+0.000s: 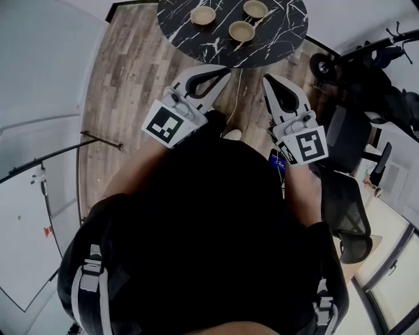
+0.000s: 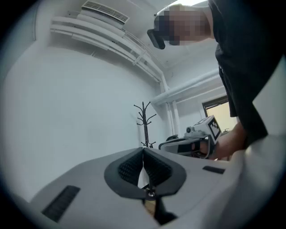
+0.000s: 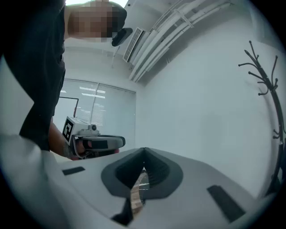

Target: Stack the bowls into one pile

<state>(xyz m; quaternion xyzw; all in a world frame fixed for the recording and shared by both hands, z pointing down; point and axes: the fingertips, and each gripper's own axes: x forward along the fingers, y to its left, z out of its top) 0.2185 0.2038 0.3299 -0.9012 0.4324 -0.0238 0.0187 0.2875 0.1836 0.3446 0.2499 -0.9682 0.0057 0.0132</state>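
You hold two grippers level: your left gripper, jaws pressed together on nothing, and your right gripper likewise. Beyond them, one round black table carries three separate bowls: left bowl, middle bowl nearest you, right bowl, all seemingly empty.

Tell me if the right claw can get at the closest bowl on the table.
Probably yes: nothing lies between the right claw and that bowl on the table, but the claw is shut and would need to open first.
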